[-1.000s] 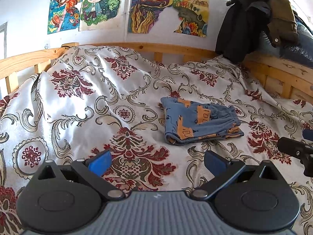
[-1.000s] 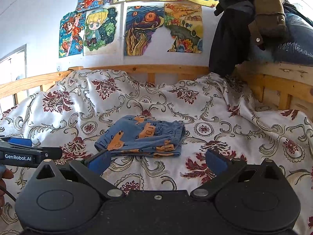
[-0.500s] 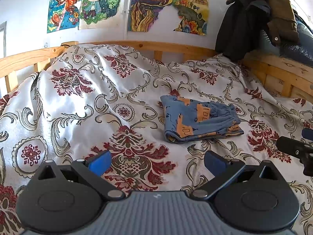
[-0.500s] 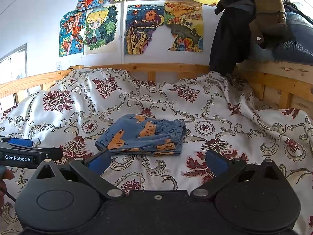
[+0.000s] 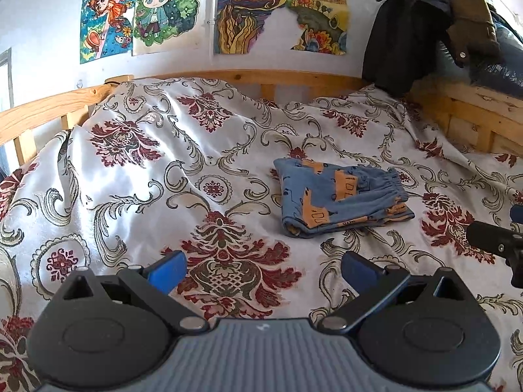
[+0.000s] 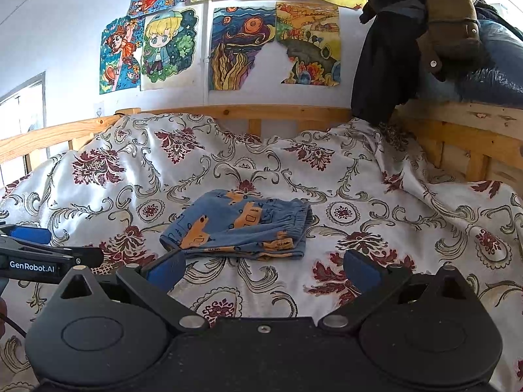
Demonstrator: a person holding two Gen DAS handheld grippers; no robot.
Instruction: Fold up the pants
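Observation:
Small blue pants (image 5: 340,196) with orange prints lie folded into a compact bundle on the floral bedspread (image 5: 163,176); in the right wrist view the pants (image 6: 238,225) sit just beyond the fingertips. My left gripper (image 5: 261,269) is open, held back from the pants and to their left, with nothing between its blue pads. My right gripper (image 6: 264,269) is open too, close in front of the bundle and apart from it. The right gripper's tip (image 5: 493,238) shows at the left view's right edge, and the left gripper's side (image 6: 39,258) at the right view's left edge.
A wooden bed rail (image 5: 248,76) runs along the back and the right side (image 6: 457,130). Dark jackets (image 6: 408,45) hang over the rail at the back right. Colourful drawings (image 6: 228,42) hang on the wall behind. The bedspread is rumpled at the far left.
Both grippers drew slightly back and up from the folded pants, which appear a little farther away. The pants lie unmoved and both grippers stay open.

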